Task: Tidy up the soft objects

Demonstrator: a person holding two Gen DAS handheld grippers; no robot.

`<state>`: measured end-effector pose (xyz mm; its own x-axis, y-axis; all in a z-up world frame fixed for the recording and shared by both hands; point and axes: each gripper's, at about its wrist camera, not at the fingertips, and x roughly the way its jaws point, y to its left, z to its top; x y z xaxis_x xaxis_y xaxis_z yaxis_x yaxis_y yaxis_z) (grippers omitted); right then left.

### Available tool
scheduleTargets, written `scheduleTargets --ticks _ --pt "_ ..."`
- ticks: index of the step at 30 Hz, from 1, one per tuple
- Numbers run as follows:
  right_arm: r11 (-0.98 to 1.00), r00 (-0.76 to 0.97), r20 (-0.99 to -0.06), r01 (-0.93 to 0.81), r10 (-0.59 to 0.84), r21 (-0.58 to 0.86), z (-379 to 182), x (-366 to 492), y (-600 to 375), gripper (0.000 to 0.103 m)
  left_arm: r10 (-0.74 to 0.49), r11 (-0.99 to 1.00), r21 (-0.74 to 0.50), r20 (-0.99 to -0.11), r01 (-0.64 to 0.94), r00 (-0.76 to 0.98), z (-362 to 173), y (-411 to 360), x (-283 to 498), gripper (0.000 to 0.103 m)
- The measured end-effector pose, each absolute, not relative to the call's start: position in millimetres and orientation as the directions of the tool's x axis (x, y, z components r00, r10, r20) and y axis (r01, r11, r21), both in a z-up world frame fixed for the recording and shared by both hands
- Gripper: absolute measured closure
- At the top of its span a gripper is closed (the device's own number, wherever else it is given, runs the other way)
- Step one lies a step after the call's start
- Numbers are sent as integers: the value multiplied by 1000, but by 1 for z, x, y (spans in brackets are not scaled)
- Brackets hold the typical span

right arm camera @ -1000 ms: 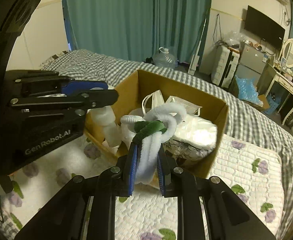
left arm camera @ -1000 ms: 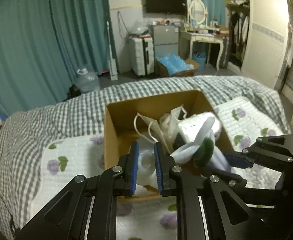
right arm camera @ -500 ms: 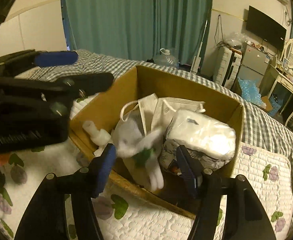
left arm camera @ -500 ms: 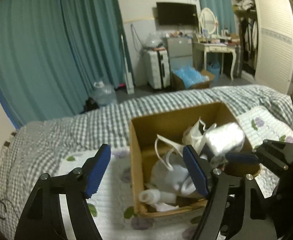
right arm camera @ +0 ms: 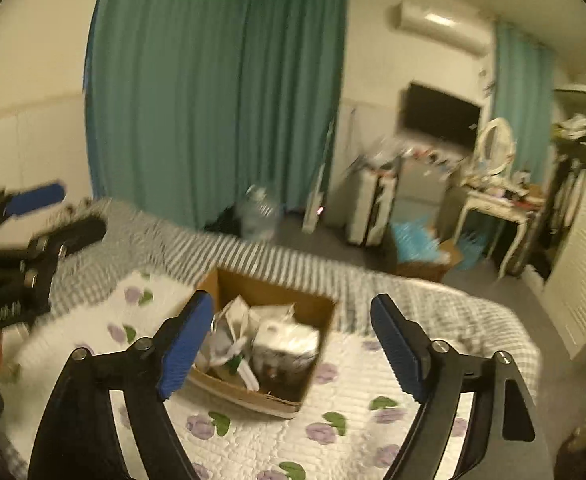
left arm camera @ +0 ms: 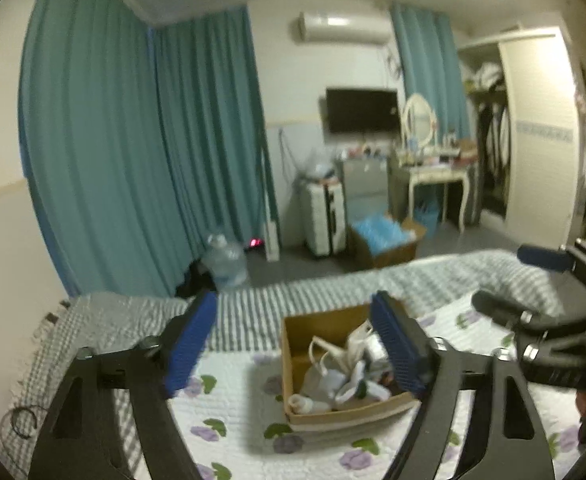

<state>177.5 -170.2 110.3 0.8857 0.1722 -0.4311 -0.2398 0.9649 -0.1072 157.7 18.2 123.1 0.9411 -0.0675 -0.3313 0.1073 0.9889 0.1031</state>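
Blurring box contents, left claw fingertip overlapping box rim

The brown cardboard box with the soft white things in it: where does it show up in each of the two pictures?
Left wrist view: the brown cardboard box sits low, right of centre, partly behind the right blue pad.
Right wrist view: the box sits low, just left of centre, between the open tongs.
Shared landmark: the black wall television, upper right in both.
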Motion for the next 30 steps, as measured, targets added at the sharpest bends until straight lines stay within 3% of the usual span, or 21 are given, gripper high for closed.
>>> scheduleTargets --ticks 5,7,12,18,23,30 --pt "978 936 -319 -186 146 -97 166 105 -180 6 -103 989 77 -228 124 968 159 20 102 7" --pt "978 945 -295 -180 141 -109 177 87 -180 0 -111 990 57 -199 125 974 167 21 83 0" --pt "981 967 -219 -159 132 -111 176 35 -178 0 -111 993 32 -145 117 983 161 28 50 0" --pt "986 978 -157 -148 135 -78 134 10 -173 0 -61 998 -27 -177 57 982 110 36 40 0" --pt "986 969 -180 -165 169 40 74 23 -179 0 10 1000 -21 -209 -15 978 46 40 44 0" --pt "988 928 -342 -130 149 78 -1 63 -180 0 28 999 -19 -255 -34 967 3 46 52 0"
